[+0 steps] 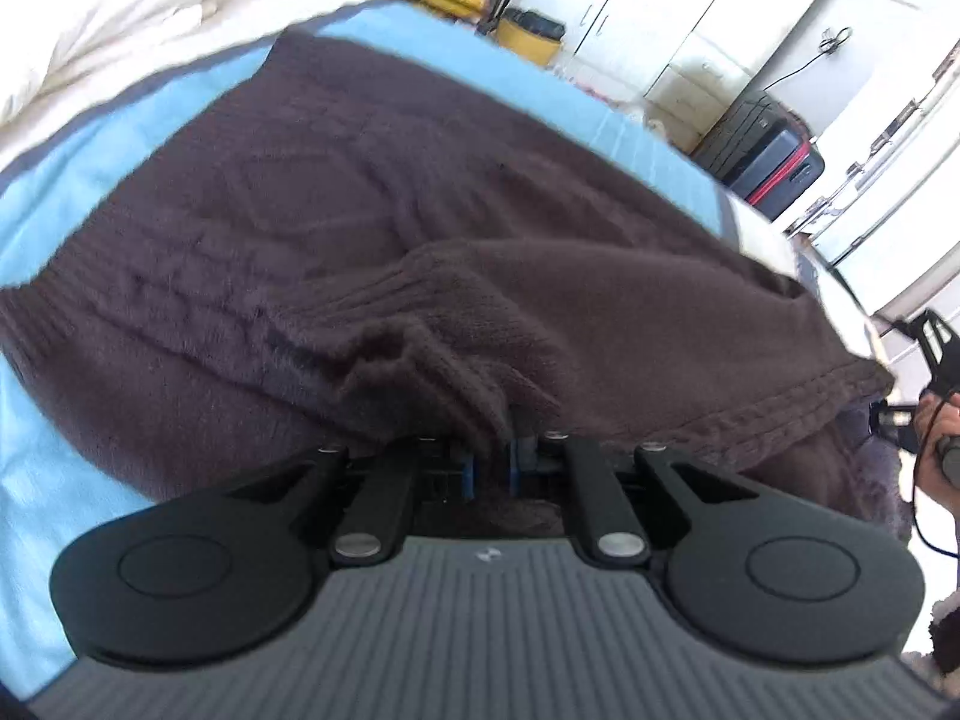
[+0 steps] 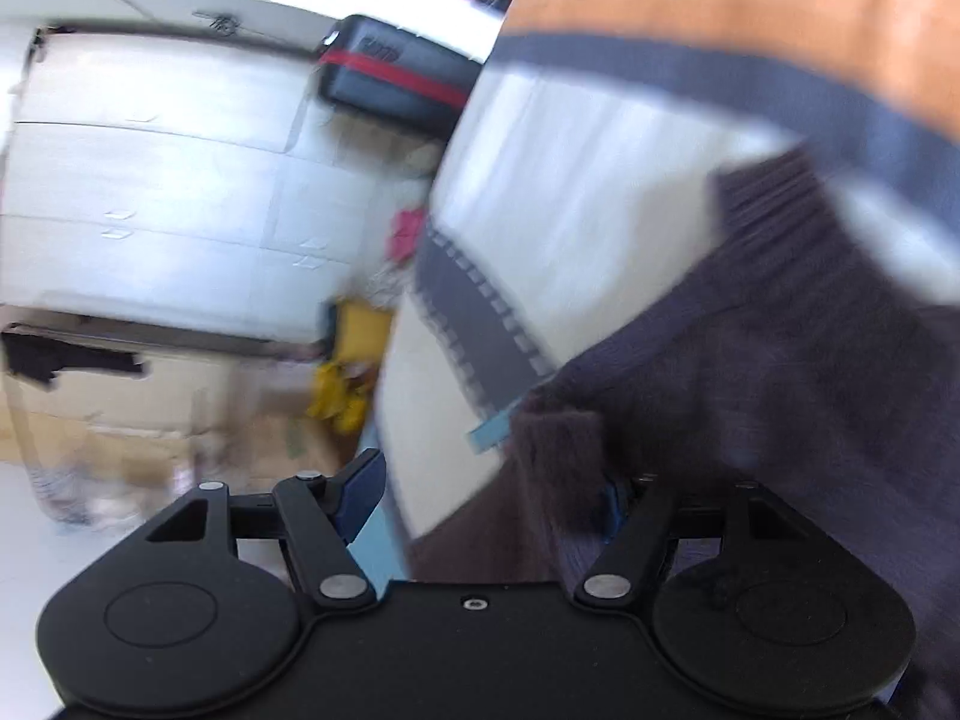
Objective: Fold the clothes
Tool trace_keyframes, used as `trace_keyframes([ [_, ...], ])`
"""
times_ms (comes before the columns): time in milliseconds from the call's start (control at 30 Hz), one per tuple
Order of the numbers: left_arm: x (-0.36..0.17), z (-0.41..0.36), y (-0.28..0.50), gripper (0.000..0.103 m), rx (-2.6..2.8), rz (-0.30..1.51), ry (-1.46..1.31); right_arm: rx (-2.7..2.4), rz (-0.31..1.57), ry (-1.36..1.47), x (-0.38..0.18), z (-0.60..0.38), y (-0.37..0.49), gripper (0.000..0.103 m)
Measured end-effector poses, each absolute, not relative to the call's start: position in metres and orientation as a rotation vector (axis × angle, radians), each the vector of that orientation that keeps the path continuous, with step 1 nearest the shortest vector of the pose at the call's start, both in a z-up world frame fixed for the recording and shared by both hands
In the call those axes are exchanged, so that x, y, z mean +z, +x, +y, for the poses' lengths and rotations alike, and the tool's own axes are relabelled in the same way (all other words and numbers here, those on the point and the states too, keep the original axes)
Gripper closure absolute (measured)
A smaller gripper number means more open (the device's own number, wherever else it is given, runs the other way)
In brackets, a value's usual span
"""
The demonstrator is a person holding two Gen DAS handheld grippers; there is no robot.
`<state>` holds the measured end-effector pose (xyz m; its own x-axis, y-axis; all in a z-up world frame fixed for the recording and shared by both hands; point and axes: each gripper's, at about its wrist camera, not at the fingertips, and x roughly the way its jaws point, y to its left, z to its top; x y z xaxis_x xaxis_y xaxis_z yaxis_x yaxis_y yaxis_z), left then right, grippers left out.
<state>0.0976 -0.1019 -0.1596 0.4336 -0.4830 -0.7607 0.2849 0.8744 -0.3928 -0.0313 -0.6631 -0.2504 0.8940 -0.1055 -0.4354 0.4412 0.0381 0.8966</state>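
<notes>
Bed surface: light blue sheet [image 1: 54,222] with a grey border covers the bed, and the dark brown knitted sweater [image 1: 312,192] lies spread flat across it.
Left gripper [image 1: 493,468]: lowest in its own view, jaws drawn together and clamped on a bunched fold of the sweater, the blue pads [image 1: 470,473] nearly touching with fabric pinched between them.
Sleeve [image 1: 456,300]: the ribbed cuff end rises from that pinch and lies folded over the sweater's body.
Right gripper [image 2: 486,501]: jaws apart; in its blurred view sweater fabric hangs between the fingers, though the pads probably do not press it, and the left blue pad [image 2: 360,495] stands clear of the cloth.
Right hand [image 1: 936,438]: seen at the right edge of the left view, holding the other gripper's handle just past the sweater's hem.
Cream duvet [image 1: 120,18]: heaped beyond the sheet at the far left.
Dark suitcase [image 1: 774,162]: red-trimmed, on the floor beside the bed.
White wardrobe [image 1: 720,18]: along the far wall, behind a yellow bin [image 1: 531,36].
</notes>
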Motion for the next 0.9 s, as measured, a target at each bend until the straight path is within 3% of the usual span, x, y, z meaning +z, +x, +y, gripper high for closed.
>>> trace_keyframes([
  [67,-0.166,-0.102,0.094,0.093,-0.489,1.007,-0.224,-0.358,0.258,1.464,-0.254,-0.667,-0.022,0.080],
  [233,-0.163,-0.108,0.082,0.093,-0.580,0.906,-0.182,-0.347,0.226,1.243,-0.221,-0.671,-0.011,0.083],
  [300,-0.162,-0.120,0.080,0.093,-0.580,0.870,-0.124,-0.340,0.214,1.228,-0.218,-0.676,-0.010,0.083],
  [400,-0.174,-0.128,0.086,0.090,-0.542,0.909,-0.101,-0.434,0.255,1.242,-0.227,-0.684,-0.012,0.072],
  [433,-0.176,-0.127,0.087,0.090,-0.536,0.919,-0.119,-0.497,0.279,1.261,-0.234,-0.685,-0.015,0.064],
  [500,-0.177,-0.122,0.085,0.088,-0.540,0.914,-0.148,-0.515,0.271,1.328,-0.243,-0.687,-0.023,0.063],
  [667,-0.177,-0.108,0.087,0.070,-0.527,0.909,-0.183,-0.444,0.256,1.422,-0.229,-0.678,-0.032,0.041],
  [733,-0.177,-0.099,0.089,0.054,-0.488,0.890,-0.213,-0.440,0.321,1.394,-0.222,-0.668,-0.028,0.040],
  [900,-0.180,-0.082,0.101,0.054,-0.436,0.811,-0.312,-0.400,0.413,1.331,-0.227,-0.656,-0.001,0.039],
])
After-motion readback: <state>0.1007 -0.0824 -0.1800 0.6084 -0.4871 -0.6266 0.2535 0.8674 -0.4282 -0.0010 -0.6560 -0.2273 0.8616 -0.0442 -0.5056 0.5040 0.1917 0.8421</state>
